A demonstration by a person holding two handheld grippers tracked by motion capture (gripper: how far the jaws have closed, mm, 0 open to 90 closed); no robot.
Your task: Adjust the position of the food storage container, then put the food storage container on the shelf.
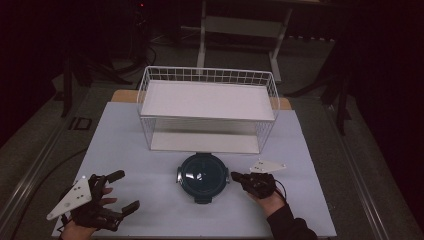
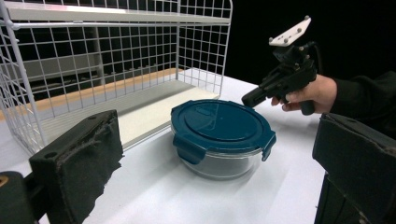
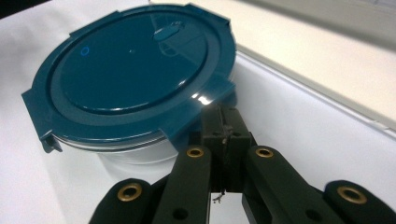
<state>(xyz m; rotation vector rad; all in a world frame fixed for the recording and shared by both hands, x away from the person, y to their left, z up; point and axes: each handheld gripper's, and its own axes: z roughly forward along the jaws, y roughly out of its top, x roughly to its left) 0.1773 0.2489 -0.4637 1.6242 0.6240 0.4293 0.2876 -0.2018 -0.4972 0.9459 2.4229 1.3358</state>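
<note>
A round glass container [image 1: 202, 172] with a dark teal clip-on lid [image 3: 130, 70] stands on the white table, just in front of the wire rack. My right gripper [image 1: 235, 176] is shut, with nothing visible between its jaws. Its tips [image 3: 224, 123] sit right at the lid's right-hand clip flap, and I cannot tell if they touch it. In the left gripper view the right gripper [image 2: 247, 98] hovers at the far rim of the container [image 2: 219, 123]. My left gripper [image 1: 127, 190] rests open at the table's front left, its padded jaws [image 2: 88, 158] wide apart and aimed at the container.
A white wire rack [image 1: 210, 75] with an upper shelf and a lower shelf stands behind the container, its open front facing me. The white tabletop [image 1: 150, 215] has bare room to the left and right of the container. The surroundings are dark floor.
</note>
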